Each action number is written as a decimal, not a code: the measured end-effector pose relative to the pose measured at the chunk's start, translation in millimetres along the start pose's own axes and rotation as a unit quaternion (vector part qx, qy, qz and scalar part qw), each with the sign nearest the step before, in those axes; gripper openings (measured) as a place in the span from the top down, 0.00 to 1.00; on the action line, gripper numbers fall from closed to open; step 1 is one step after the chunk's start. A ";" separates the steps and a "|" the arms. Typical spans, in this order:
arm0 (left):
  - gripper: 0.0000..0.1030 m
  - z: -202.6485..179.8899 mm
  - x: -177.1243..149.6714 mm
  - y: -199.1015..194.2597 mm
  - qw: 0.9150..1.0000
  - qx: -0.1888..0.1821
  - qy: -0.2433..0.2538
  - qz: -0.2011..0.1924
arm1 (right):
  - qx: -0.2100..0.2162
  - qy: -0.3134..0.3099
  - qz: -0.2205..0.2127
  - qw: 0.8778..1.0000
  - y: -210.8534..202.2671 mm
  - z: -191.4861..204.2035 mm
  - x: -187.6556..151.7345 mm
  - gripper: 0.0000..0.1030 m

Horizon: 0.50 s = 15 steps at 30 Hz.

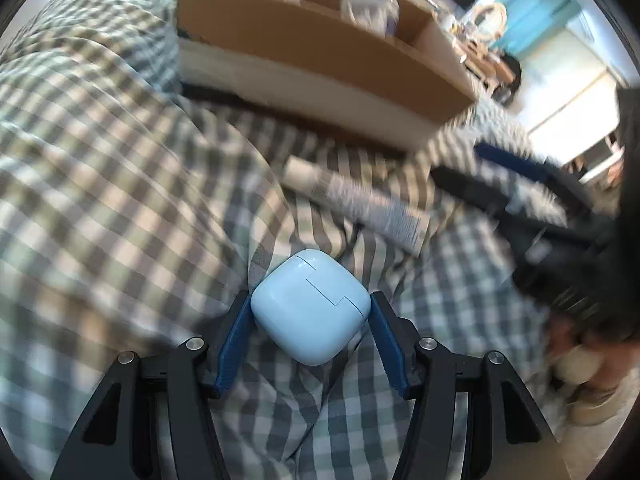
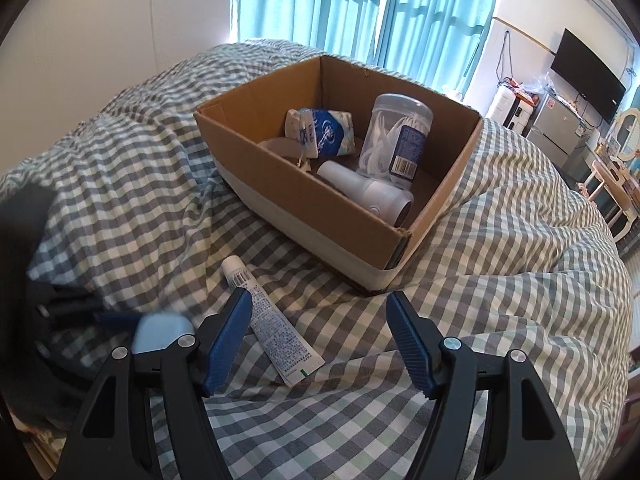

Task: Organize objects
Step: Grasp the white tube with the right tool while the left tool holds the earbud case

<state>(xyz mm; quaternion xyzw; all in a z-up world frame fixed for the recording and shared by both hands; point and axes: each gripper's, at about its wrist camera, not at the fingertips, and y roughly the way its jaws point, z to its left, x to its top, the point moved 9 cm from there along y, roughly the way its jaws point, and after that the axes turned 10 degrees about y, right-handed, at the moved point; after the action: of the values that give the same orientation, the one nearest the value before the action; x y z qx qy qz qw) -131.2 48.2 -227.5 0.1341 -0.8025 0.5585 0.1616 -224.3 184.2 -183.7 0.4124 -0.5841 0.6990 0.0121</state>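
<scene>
Cardboard box (image 2: 320, 204) mid-bed w/ tissues, floss jar, white device already in. Left gripper (image 1: 310, 308) pinches blue earbud case (image 1: 310, 306); right gripper (image 2: 320, 316) spread above toothpaste tube (image 2: 272, 328) by box's near corner. Both left to box.

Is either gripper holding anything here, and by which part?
The left gripper clamps the light blue earbud case across its two opposite sides. The right gripper is open and holds nothing, above the toothpaste tube.

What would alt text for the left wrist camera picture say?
The left claw grips a pale blue earbud case above a green checked bedcover. Beyond lie a white tube and a cardboard box; the picture is motion-blurred.
</scene>
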 end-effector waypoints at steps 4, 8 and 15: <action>0.43 6.2 12.2 -22.9 1.000 -0.004 -0.006 -0.023 | -0.002 -0.022 0.016 1.000 7.0 7.9 -4.1 0.32; 0.43 13.9 32.7 -41.0 0.999 -0.017 -0.015 -0.043 | 0.001 -0.032 0.030 0.999 13.1 11.9 -6.5 0.32; 0.43 14.0 45.8 -51.1 0.998 -0.040 -0.003 -0.048 | 0.012 -0.029 0.054 0.998 29.4 16.4 -5.9 0.32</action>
<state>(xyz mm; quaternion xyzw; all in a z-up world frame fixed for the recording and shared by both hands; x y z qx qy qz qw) -154.2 16.1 -169.7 0.1678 -0.8173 0.5171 0.1911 -225.8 164.1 -211.3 0.4006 -0.5971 0.6934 -0.0475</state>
